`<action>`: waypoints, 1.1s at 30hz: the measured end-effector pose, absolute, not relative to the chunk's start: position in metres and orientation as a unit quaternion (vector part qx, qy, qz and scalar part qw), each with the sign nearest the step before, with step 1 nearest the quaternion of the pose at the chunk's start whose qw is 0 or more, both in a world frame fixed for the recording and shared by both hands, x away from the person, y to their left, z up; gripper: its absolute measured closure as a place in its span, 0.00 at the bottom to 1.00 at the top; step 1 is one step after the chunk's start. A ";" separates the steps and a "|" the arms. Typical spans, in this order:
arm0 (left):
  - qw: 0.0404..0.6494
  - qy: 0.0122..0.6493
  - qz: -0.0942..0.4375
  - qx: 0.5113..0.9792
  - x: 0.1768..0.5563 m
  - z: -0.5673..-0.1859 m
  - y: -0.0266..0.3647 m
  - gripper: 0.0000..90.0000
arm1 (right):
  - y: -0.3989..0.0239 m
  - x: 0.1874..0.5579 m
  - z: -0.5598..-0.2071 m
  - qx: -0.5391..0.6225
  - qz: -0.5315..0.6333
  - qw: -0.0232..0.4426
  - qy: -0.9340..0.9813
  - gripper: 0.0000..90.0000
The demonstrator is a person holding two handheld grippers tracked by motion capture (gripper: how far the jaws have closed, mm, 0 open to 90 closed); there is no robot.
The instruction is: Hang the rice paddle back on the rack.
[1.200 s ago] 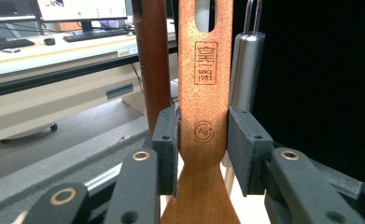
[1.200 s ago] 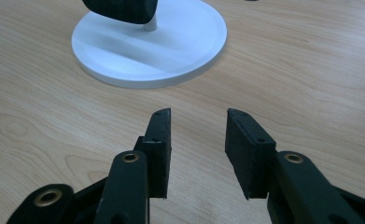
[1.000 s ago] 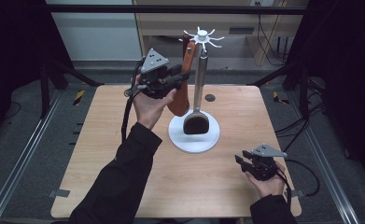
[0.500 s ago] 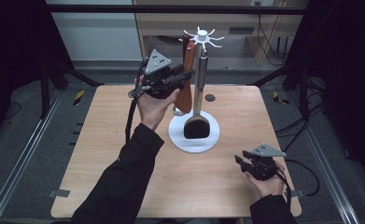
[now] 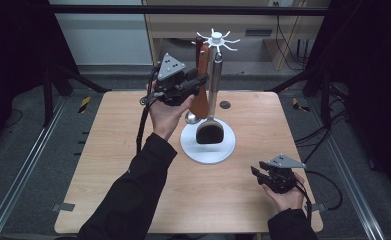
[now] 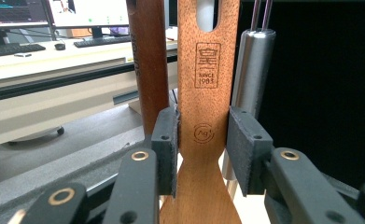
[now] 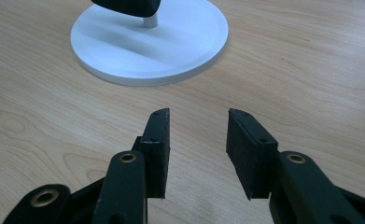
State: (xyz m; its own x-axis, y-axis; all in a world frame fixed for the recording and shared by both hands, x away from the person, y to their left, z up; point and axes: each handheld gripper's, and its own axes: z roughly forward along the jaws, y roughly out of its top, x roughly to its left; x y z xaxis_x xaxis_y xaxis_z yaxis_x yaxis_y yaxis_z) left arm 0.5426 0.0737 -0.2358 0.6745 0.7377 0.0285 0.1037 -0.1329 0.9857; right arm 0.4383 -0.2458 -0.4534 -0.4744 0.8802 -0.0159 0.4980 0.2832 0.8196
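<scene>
Matt reddish wooden spatula (image 6: 208, 93), brushed metal handle (image 6: 252, 70), glossy white stand base (image 7: 180, 42), pale wood-grain desk (image 7: 287, 70), matt black tongs pads (image 7: 245, 144).

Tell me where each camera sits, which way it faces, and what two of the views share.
High view: above the person's side of the table, looking forward and down; both forearms, left gripper and right gripper show.
Left gripper view: rides the left gripper, looking level along its jaws, pads against the wooden spatula.
Right gripper view: rides the right gripper, looking low over the table at the rack's white base; jaws open, nothing between.
Shared: high and right gripper views both show the base.
</scene>
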 end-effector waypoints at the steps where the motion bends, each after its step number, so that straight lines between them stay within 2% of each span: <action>1: 0.585 0.299 0.273 0.703 0.543 -0.236 0.074 0.73 | -0.246 0.438 -0.453 0.451 0.393 0.243 0.764 0.67; 20: 0.570 0.296 0.269 0.717 0.534 -0.245 0.086 0.69 | -0.246 0.438 -0.453 0.452 0.393 0.247 0.761 0.66; 33: 0.540 0.298 0.249 0.747 0.512 -0.290 0.122 0.58 | -0.247 0.439 -0.453 0.458 0.394 0.249 0.757 0.63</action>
State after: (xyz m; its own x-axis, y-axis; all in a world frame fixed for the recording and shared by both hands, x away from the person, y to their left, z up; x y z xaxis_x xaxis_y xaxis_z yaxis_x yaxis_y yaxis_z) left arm 0.5121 0.1220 -0.2901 0.6983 0.7141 0.0494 0.1774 -0.2395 0.9545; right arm 0.4387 -0.2468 -0.4534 -0.4566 0.8895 -0.0161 0.4967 0.2699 0.8249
